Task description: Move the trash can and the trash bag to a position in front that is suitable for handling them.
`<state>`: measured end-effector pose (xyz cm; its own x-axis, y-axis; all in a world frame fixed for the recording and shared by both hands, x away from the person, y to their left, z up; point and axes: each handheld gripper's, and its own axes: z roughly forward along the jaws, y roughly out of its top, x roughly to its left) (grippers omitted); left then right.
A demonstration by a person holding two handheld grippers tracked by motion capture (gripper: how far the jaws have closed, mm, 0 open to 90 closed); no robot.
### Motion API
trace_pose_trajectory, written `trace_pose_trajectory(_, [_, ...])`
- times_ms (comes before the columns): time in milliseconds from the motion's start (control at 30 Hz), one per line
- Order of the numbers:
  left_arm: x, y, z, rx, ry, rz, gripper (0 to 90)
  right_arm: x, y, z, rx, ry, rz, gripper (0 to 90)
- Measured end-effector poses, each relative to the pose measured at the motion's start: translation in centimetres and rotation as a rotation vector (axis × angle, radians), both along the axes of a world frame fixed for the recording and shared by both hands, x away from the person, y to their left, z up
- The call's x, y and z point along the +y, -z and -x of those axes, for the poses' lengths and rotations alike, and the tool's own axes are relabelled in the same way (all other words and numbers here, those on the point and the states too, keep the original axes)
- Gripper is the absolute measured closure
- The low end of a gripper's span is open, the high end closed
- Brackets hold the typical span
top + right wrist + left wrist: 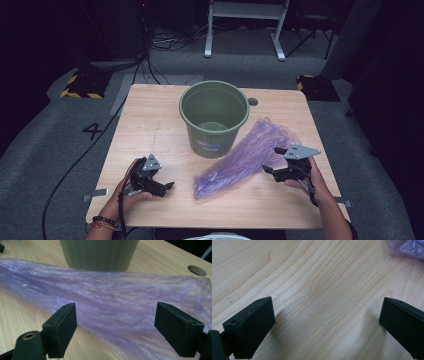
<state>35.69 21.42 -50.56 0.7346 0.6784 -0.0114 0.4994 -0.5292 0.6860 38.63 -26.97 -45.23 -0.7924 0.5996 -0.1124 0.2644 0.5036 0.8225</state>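
A green bucket stands upright at the table's centre back, with nothing visible inside. A crumpled purple plastic bag lies stretched out on the table to its right, running from the bucket's side toward the front. My right gripper is open at the bag's right edge; the right gripper view has the bag lying between and beyond its jaws, with the bucket's wall behind. My left gripper rests open on bare wood at the front left. A corner of the bag shows far off in the left gripper view.
The wooden table has a round cable hole near its back right. Cables and desk legs lie on the grey floor behind. Yellow-black striped blocks sit on the floor off the back corners.
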Motion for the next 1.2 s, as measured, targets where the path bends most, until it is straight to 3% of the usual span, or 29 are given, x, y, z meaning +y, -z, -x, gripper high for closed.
trace_pose_trajectory(400, [0.0, 0.0, 0.0, 0.000, 0.000, 0.000, 0.0, 3.5, -0.6, -2.0, 0.000, -0.052, -0.010, 17.9])
trace_pose_trajectory(567, [0.0, 0.0, 0.0, 0.000, 0.000, 0.000, 0.0, 4.2, -0.2, -1.9, -0.003, -0.055, 0.025, 18.1])
trace_pose_trajectory(767, [0.0, 0.0, 0.0, 0.000, 0.000, 0.000, 0.0, 4.3, 1.2, -1.8, 0.010, -0.022, 0.047, 24.9])
trace_pose_trajectory(1067, [0.0, 0.0, 0.0, 0.000, 0.000, 0.000, 0.0, 3.9, 2.6, -2.7, 0.014, 0.056, 0.025, 25.4])
trace_pose_trajectory(1200, [0.0, 0.0, 0.0, -0.001, 0.000, 0.000, 0.0, 4.1, 3.5, -3.3, 0.036, 0.065, 0.045, 25.7])
